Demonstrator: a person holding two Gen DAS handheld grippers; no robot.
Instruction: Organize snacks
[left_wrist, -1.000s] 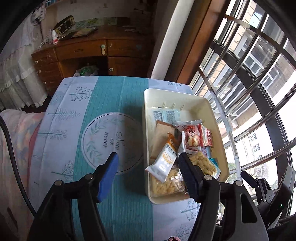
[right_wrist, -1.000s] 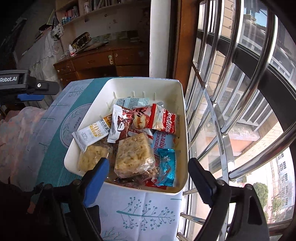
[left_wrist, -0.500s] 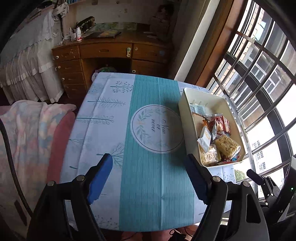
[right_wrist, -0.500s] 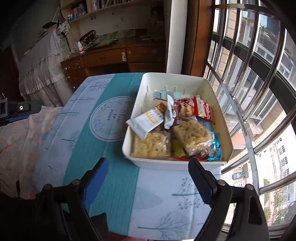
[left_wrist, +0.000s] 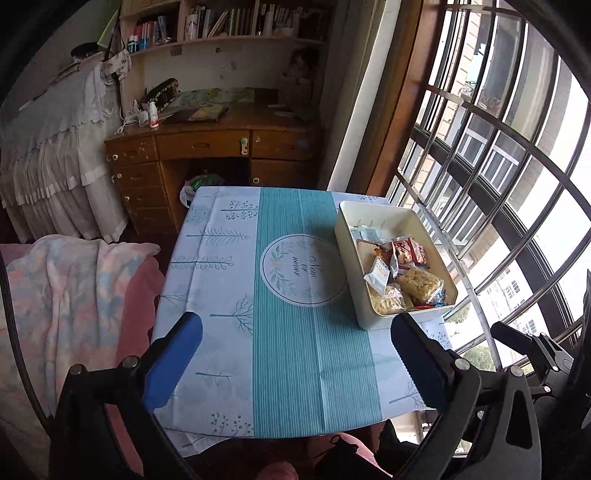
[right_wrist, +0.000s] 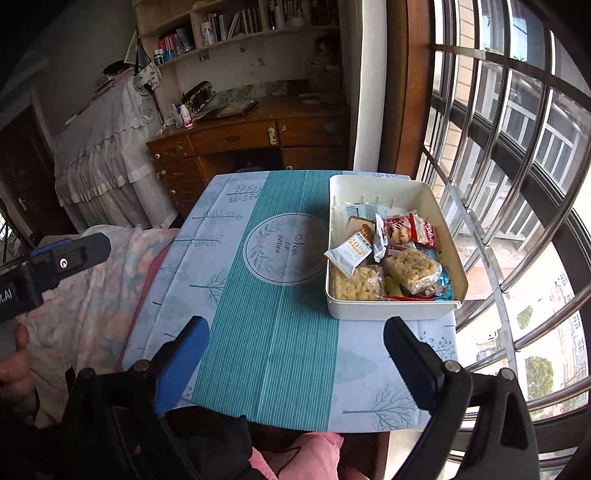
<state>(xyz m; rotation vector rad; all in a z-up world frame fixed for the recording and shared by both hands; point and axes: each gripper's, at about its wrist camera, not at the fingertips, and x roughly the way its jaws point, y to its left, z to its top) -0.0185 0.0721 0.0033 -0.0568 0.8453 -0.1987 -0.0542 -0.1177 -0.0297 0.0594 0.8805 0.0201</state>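
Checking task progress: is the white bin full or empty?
Partly full: snack packets fill the near end of the white bin; its far end shows bare floor.

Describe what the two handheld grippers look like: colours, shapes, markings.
The left gripper and the right gripper look alike: black angular frames with silver bolts, each ending in two long flat fingers, one faced with a blue pad. Seen from the right wrist view, the left gripper's body is black with partly visible white lettering.

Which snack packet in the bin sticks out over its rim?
The white packet with the orange label: one corner overhangs the cream bin's left rim toward the tablecloth, while the other packets lie inside the walls.
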